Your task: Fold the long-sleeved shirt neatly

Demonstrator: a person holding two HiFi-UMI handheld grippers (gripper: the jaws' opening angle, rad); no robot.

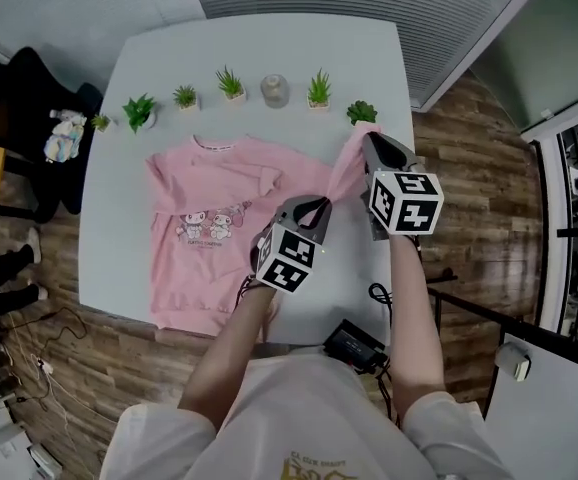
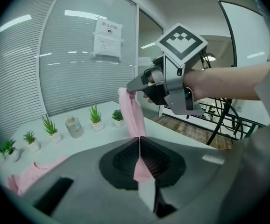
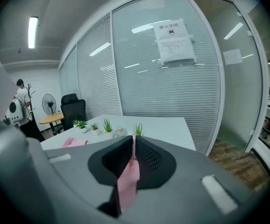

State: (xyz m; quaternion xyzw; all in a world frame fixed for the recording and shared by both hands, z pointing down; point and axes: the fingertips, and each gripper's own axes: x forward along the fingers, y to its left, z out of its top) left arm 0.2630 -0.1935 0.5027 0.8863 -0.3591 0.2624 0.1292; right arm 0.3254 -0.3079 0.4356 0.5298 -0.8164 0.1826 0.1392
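My left claw (image 1: 314, 206) is pinched shut on the sleeve (image 1: 344, 173) of the pink long-sleeved shirt (image 1: 219, 238). My right claw (image 1: 371, 140) is shut on the same sleeve further along, with pink cloth squeezed between its pads. The sleeve is lifted off the counter (image 1: 159, 58), right of the glass jar (image 1: 274, 90) and nearer me than it. The shirt's body lies flat on the counter, on my side of the jar and mostly to its left. My left arm and claw cover the near right corner of the hem. Small potted plants (image 1: 231, 83) flank the jar. Nearer me than the jar, at the counter's edge, sits a black device (image 1: 354, 343) I can't identify.
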